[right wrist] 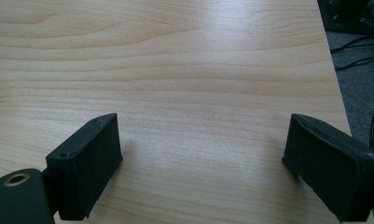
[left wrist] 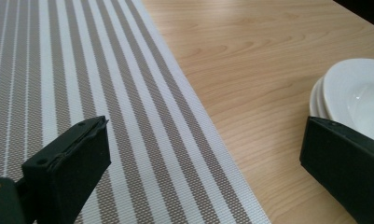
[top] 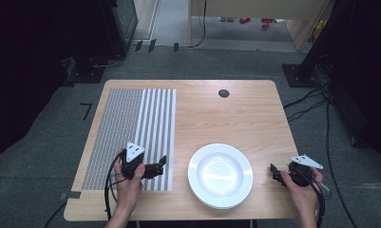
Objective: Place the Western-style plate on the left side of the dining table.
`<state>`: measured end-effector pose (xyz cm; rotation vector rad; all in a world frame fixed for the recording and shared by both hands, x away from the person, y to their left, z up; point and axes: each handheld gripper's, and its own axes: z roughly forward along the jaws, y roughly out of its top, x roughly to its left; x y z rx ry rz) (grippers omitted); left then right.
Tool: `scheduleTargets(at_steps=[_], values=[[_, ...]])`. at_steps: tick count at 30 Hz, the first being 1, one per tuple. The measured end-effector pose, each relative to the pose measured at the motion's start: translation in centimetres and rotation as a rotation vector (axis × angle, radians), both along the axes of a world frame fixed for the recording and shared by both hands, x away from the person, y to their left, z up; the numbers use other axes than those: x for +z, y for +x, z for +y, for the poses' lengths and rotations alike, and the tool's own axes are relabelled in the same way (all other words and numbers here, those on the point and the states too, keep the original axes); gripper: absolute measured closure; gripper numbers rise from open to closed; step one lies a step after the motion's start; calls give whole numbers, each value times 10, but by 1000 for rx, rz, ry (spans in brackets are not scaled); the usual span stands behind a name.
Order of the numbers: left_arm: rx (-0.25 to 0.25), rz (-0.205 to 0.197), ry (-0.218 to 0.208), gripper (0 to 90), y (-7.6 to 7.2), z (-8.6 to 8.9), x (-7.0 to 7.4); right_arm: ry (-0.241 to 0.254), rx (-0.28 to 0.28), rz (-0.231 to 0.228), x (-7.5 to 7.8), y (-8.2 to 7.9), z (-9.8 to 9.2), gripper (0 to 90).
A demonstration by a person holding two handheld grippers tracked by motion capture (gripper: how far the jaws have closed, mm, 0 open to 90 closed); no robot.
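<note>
Wooden counter (top: 226,118) carries a striped mat (top: 131,133) and stacked plates (top: 220,175). Left gripper (left wrist: 198,154) hovers with jaws apart, mat edge between them, plates at its right jaw. Right gripper (right wrist: 203,163), jaws apart, holds nothing. Closing carelessly could knock the plates.

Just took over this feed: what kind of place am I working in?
Probably a lab or test room, not a home: a wooden table with a striped placemat and stacked white plates stands on grey carpet, with cables trailing across the floor and dark equipment around.
</note>
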<state>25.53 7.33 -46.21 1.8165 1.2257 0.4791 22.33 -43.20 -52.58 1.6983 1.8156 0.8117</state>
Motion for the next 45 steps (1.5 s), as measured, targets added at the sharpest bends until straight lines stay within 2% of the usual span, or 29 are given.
scheduleTargets(at_steps=[6,10,12,14,16,19,21,24,25,26,29,31,33,35,38,39,41,42,44,45], values=[[-37,6,-6,17,-3,-10,-3,1,-9,0,0,-1,1,107],[-60,23,-29,17,-3,-20,-5,0,-17,-1,0,-2,3,107],[-72,24,-34,17,-3,-25,-5,1,-25,-1,1,-2,4,148],[-79,29,-39,17,-4,-27,-5,9,-36,-6,3,-3,6,153],[-91,35,-47,17,-4,-32,-6,13,-38,-14,4,-4,7,154],[-111,52,-55,17,-6,-40,-8,67,-40,-69,14,-8,14,161],[-113,56,-57,17,-7,-42,-9,74,-40,-79,17,-9,17,163],[-122,68,-65,17,-7,-46,-10,95,-21,-96,22,-11,25,162],[-132,75,-73,17,-9,-49,-11,114,14,-112,26,-12,32,161],[-132,75,-73,17,-9,-49,-11,114,14,-112,26,-12,32,161],[-154,83,-77,17,-12,-58,-13,131,70,-142,36,-15,50,171],[-149,93,-104,17,-13,-60,-14,132,76,-166,38,-17,58,254],[-147,103,-103,17,-14,-62,-16,150,87,-185,40,-20,65,355],[-154,107,-94,17,-15,-66,-17,198,100,-194,41,-22,69,451],[-178,105,-112,43,-19,-69,-17,275,132,-201,43,-25,73,587],[-178,105,-112,60,-19,-69,-17,275,132,-201,43,-25,73,587],[-211,113,-113,86,-22,-74,-17,312,135,-207,45,-27,75,632],[-211,113,-113,131,-22,-74,-17,312,135,-207,45,-27,75,632],[-219,123,-107,157,-24,-77,-19,322,131,-202,44,-27,76,642],[-220,131,-102,187,-25,-79,-21,342,123,-190,43,-27,77,662]])
